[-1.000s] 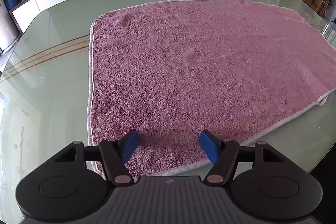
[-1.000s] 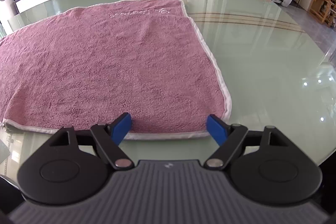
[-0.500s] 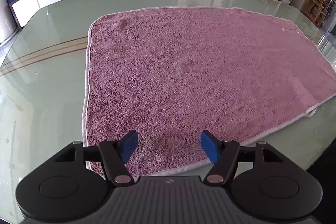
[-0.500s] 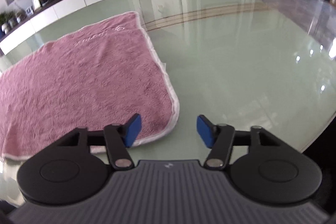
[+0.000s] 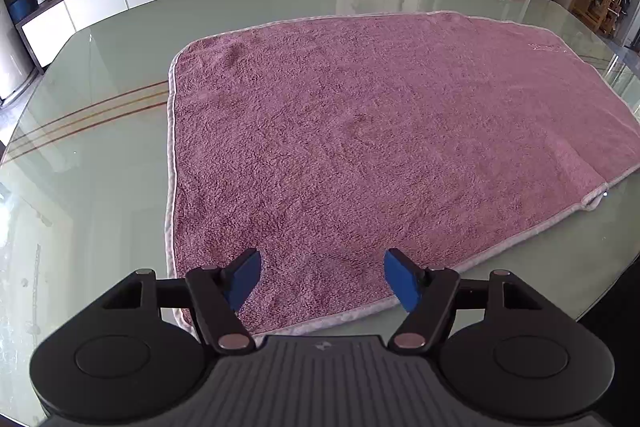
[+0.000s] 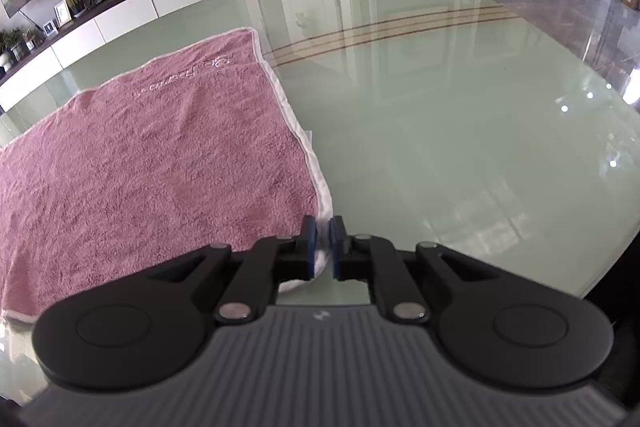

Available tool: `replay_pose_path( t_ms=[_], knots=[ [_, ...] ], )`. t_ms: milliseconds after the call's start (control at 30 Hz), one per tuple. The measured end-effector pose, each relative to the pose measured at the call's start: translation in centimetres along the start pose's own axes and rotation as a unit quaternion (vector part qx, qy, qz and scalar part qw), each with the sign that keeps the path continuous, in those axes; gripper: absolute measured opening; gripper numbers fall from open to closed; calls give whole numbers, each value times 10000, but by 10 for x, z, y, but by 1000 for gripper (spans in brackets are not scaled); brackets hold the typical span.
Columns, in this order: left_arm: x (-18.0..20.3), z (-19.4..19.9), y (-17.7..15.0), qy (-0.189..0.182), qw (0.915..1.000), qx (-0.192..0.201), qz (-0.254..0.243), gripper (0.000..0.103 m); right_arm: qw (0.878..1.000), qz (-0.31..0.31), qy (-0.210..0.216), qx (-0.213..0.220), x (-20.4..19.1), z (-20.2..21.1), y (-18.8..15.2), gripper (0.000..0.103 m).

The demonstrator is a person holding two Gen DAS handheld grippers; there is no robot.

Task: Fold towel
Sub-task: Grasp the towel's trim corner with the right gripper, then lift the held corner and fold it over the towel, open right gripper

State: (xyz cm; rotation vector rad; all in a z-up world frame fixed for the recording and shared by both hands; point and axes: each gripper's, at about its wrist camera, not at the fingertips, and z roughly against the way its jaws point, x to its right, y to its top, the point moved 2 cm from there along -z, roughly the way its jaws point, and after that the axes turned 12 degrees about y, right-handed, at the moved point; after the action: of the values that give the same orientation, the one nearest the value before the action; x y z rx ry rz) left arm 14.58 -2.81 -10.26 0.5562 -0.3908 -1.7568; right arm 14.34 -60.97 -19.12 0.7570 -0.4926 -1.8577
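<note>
The only writing in view is a line of embroidered script on the pink towel (image 6: pixel 160 163), stitched in thread of the towel's own colour near the towel's far right corner. From the right wrist view it runs upside down and its letters cannot be made out; from the left wrist view it shows only as a faint pale mark. A small pale emblem sits on each hand-held gripper's grey ribbed body, too small to read.
</note>
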Motion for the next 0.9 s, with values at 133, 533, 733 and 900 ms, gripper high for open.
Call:
replay_pose_path(
  t_ms=[133,533,733,900],
  knots=[
    [-1,5,1,-27,10000,79,-29,72,9994,-153,277,173,-5,12,3,6],
    [-2,6,3,-284,9995,78,81,71,9968,101,774,166,-40,27,7,6],
    [-6,2,6,-327,9994,25,147,71,9895,501,1355,96,-103,28,6,6],
    [-17,1,4,-404,9990,-7,197,71,9783,696,1945,-147,-166,22,10,4]
  ],
)
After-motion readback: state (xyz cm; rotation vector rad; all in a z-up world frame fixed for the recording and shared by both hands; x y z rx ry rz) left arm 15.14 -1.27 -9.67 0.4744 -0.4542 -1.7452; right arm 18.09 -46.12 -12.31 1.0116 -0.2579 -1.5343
